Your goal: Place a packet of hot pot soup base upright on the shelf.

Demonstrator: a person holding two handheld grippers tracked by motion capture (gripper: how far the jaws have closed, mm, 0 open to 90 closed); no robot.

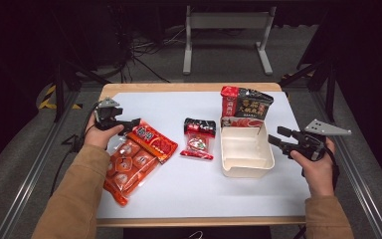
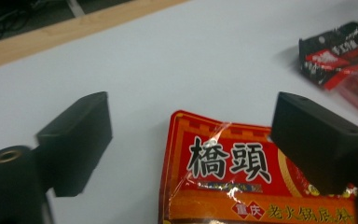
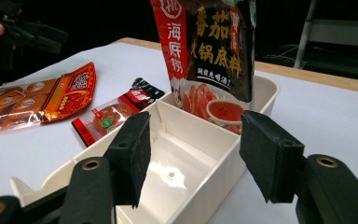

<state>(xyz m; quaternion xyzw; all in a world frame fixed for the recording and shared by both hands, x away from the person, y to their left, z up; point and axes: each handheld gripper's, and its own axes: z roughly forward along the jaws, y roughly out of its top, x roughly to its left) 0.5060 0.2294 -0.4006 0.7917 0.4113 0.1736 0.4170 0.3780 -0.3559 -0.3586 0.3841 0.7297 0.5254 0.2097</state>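
- The left gripper [image 1: 129, 123] hangs near the table's left edge, jaws spread apart with nothing pinched, hovering over the top end of the big orange-red packet [image 1: 137, 158].
- That packet lies flat by the left edge, slanting toward the near-left corner.
- The right gripper [image 1: 276, 136] gapes open, empty, just beside the right wall of the cream box [image 1: 247, 168].
- A red-and-black pouch [image 1: 245, 109] stands upright in the box's far end.
- A small red packet [image 1: 198, 139] lies mid-table, between the big packet and the box.
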